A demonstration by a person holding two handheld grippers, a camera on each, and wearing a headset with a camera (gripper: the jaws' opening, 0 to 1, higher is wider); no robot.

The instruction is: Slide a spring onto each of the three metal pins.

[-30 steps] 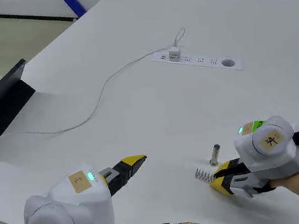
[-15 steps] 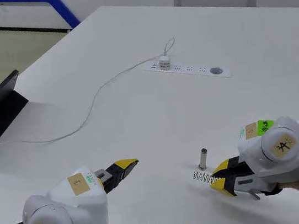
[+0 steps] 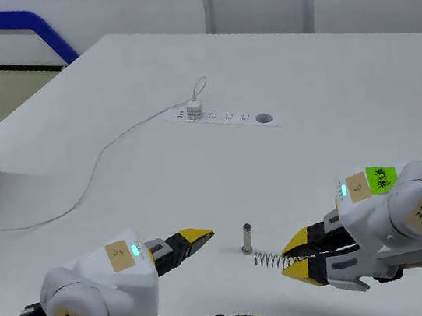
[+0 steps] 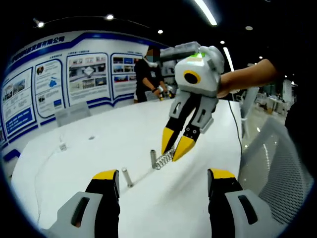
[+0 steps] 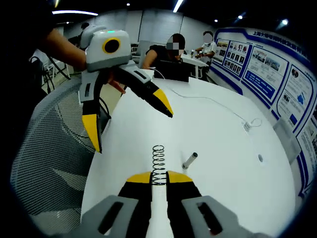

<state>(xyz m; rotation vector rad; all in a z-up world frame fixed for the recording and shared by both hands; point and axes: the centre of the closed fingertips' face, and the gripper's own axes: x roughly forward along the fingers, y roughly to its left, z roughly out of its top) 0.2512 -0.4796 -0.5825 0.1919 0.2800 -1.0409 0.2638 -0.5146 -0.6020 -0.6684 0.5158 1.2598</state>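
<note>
My right gripper [image 3: 288, 258], nearer than my wide-open left gripper [image 3: 238, 278], is clamped on one end of the spring [image 3: 268, 258], whose long axis runs straight ahead of the jaws, free end just beside the upright pin [image 3: 247, 238] on the surface [image 3: 310, 136].

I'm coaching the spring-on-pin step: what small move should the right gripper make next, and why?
Probably raise the right gripper slightly and swing the spring so its free end comes over the top of the pin. The jaws are shut on one end of the spring. Its free end lies low beside the upright pin, below the tip and not lined up with it, so it cannot slide on from there.
</note>
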